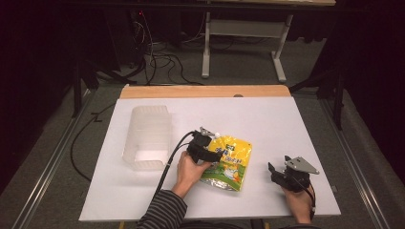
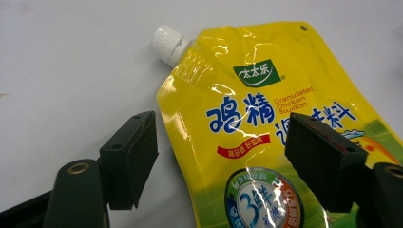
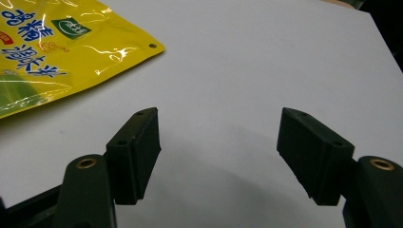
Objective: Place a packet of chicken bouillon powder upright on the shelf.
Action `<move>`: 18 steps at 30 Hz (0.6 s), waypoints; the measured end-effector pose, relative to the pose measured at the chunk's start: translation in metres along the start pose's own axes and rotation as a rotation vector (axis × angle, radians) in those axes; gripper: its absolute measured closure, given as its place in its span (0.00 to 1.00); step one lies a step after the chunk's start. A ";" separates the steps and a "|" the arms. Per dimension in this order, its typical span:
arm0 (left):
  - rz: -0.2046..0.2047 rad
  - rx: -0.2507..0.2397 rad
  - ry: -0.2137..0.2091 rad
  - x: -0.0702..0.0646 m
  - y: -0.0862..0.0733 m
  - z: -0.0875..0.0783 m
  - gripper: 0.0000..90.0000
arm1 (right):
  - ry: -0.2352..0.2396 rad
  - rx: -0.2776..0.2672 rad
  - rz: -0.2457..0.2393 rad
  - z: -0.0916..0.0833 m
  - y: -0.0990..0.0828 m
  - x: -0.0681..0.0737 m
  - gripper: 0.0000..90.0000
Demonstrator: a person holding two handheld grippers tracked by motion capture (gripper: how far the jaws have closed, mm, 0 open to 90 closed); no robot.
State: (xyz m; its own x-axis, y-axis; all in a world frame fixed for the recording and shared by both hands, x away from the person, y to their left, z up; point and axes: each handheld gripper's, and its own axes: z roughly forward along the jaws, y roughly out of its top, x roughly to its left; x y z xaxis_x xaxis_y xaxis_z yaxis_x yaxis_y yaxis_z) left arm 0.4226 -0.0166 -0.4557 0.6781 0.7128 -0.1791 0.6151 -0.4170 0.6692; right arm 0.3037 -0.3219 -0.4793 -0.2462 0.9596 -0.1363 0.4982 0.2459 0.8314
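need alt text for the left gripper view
A yellow pouch with a white cap lies flat on a white table. The left gripper has its black fingers open, one beside the pouch's edge, the other over its print.

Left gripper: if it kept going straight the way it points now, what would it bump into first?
Probably the yellow pouch: the open left gripper already straddles its edge, though its height above the pouch is unclear.
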 end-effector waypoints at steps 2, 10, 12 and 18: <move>0.011 0.016 0.008 -0.002 0.002 0.006 0.29 | 0.002 0.001 -0.001 0.000 0.000 0.000 0.35; 0.027 0.048 0.048 -0.006 0.000 0.021 0.29 | -0.001 -0.003 -0.001 0.000 0.000 0.000 0.35; 0.062 0.055 0.078 -0.010 0.000 0.022 0.28 | -0.001 0.002 -0.001 0.000 0.000 0.001 0.35; 0.070 0.060 0.094 -0.011 -0.001 0.021 0.33 | -0.010 0.011 -0.011 0.001 0.000 0.002 0.35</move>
State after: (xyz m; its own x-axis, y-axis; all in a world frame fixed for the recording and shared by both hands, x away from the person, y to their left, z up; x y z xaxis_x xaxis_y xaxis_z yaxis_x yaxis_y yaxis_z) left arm 0.4230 -0.0361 -0.4691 0.6810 0.7295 -0.0635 0.5925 -0.4981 0.6331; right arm 0.3042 -0.3202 -0.4796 -0.2436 0.9580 -0.1510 0.5050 0.2582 0.8236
